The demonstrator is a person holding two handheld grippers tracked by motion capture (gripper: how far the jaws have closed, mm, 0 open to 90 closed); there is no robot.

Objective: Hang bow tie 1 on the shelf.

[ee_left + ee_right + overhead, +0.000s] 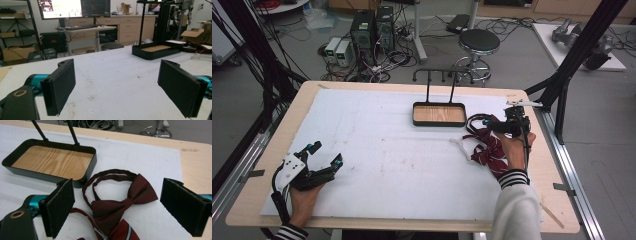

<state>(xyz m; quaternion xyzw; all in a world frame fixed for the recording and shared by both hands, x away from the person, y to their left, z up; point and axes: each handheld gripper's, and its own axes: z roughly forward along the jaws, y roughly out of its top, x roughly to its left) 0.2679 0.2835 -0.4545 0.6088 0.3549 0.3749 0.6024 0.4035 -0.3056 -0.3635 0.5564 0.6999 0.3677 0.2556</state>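
On the wooden table (257, 200) lies a large white foam mat (382, 150), scuffed with small dark marks; bare wood shows as a border along every side. Beyond the far edge: grey floor, a round black stool (479, 42), computer towers (372, 27) and tangled cables. Black frame posts stand at both far corners. Left gripper view: monitors (75, 7) on a desk, wooden cabinets and cardboard boxes behind.

Black tray with a wood-grain floor (438, 114) sits on the mat near the far edge, right of centre; two thin black uprights rise from its far wall to a hooked rack (442, 74).

Dark red bow tie (125, 201) lies on the mat just right of the tray, its neck loop curving close to the tray's near corner. A striped red tie (123, 232) overlaps its near side. A white strip (460, 149) lies just left of the ties.

Right gripper (504, 125) is held over the ties near the mat's right edge, jaws spread wide, nothing between the pads, the bow tie framed between them.

Left gripper (326, 154) rests low at the near left corner of the mat, jaws wide apart and empty.

Centre and left of the mat are open; the two grippers are well apart.
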